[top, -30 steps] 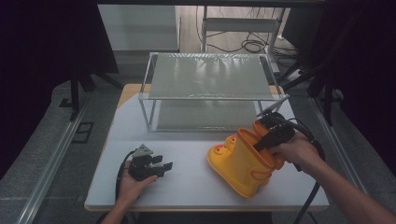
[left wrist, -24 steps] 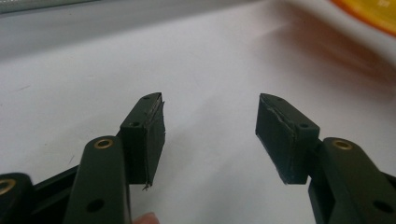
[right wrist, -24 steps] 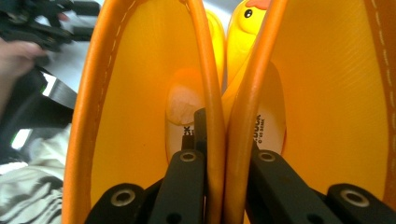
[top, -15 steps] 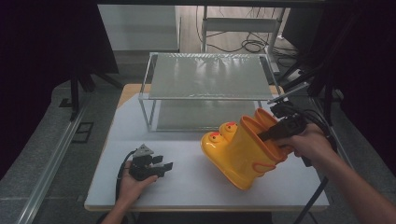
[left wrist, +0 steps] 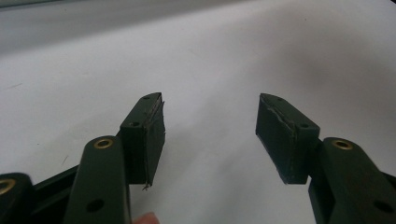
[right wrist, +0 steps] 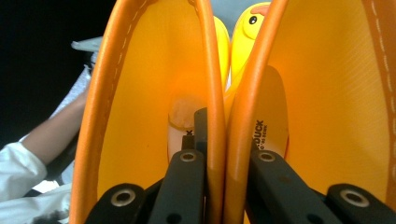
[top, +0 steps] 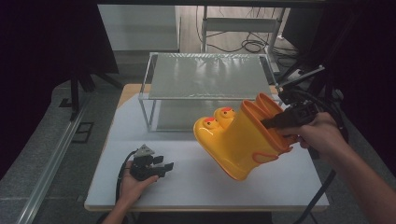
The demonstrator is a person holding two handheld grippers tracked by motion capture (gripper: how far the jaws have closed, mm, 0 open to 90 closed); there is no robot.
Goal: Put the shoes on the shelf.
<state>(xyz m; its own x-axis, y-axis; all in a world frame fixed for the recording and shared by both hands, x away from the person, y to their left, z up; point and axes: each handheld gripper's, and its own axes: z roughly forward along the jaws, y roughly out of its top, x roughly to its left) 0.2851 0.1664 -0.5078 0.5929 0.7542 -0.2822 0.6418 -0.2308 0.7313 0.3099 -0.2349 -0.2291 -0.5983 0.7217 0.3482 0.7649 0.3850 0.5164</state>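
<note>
Fingers of the left gripper (top: pixel 164 166) stand spread apart with nothing between them, resting low over the bare white counter (top: pixel 196 182) at the near left. Beyond them, to the right, the right gripper (top: pixel 273 122) is clenched on a pair of yellow boots (top: pixel 236 142): in the right gripper view one finger (right wrist: pixel 187 186) sits inside each boot, pinching the two adjoining orange collars together. The boots hang tilted, toes pointing away toward the wire shelf (top: pixel 205 77), soles down and left, apparently clear of the counter.

Risk, as judged: the hold is on two thin, flexible collars only, well away from the heavy soles. The pair could swing, or one collar could slip free, dropping a boot. The toes are near the shelf's front frame; a forward move at this height could knock them against it.

Not verifiable: whether the heels touch the counter, how deep the fingers reach inside, and what lies on the shelf's lower level behind the boots.
</note>
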